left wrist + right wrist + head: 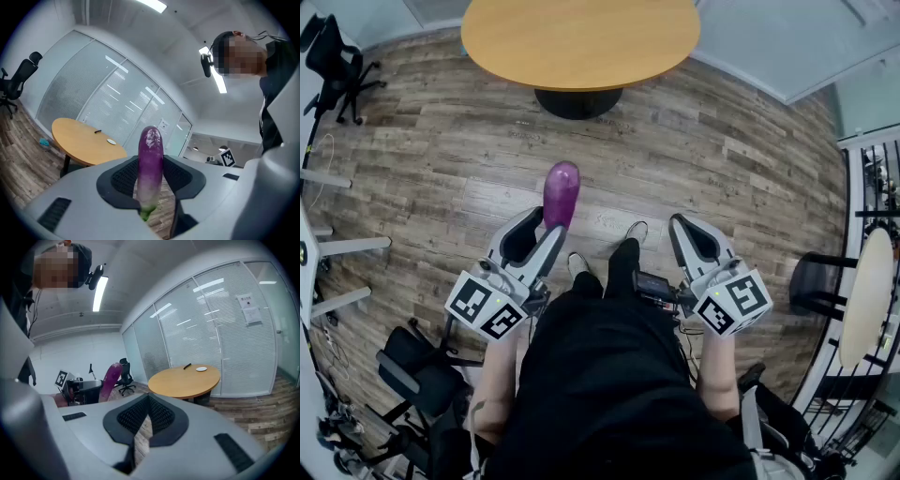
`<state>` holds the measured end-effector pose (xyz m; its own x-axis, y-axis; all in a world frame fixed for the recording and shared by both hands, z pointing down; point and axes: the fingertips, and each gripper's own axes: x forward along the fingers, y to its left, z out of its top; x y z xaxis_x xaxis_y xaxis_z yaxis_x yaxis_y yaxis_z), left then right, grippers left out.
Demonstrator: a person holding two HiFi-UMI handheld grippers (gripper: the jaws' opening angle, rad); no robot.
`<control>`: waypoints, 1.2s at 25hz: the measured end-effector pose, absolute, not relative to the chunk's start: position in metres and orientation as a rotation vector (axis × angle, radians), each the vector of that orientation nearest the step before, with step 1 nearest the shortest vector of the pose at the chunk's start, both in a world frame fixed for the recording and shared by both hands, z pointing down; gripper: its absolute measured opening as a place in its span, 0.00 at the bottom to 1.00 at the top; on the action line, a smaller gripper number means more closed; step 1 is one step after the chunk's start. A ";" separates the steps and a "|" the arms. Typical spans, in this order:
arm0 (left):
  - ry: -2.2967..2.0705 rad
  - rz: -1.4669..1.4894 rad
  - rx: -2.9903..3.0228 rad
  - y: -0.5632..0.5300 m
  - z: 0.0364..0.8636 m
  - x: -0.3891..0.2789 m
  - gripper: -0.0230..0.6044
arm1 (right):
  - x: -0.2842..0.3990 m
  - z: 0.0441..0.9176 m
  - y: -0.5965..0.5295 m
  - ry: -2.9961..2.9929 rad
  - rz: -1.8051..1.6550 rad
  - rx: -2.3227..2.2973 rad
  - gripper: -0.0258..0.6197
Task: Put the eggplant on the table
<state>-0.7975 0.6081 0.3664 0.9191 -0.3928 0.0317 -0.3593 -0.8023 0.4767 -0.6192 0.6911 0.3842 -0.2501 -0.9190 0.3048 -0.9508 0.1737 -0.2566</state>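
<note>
A purple eggplant (561, 192) sticks forward out of my left gripper (546, 223), held in the air above the wooden floor. In the left gripper view the eggplant (151, 159) stands upright between the two black pads (123, 180), green stem end down, and the gripper (151, 177) is shut on it. My right gripper (682, 231) hangs beside it on the right, shut with nothing in it; its pads meet at the tip (148, 398). The round wooden table (581, 42) stands ahead, some way beyond both grippers. From the right gripper view the eggplant (108, 380) shows at the left.
The table (86, 143) carries a small white disc (111, 141) and a dark object (97, 131). A black office chair (337, 61) stands at the far left, another chair (412, 370) at the near left. A black bin (816, 281) and a metal rack (872, 187) are on the right.
</note>
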 end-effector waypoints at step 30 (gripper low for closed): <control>-0.344 0.020 2.660 0.571 0.355 -0.610 0.32 | -0.444 0.381 0.677 -2.232 0.607 2.082 0.07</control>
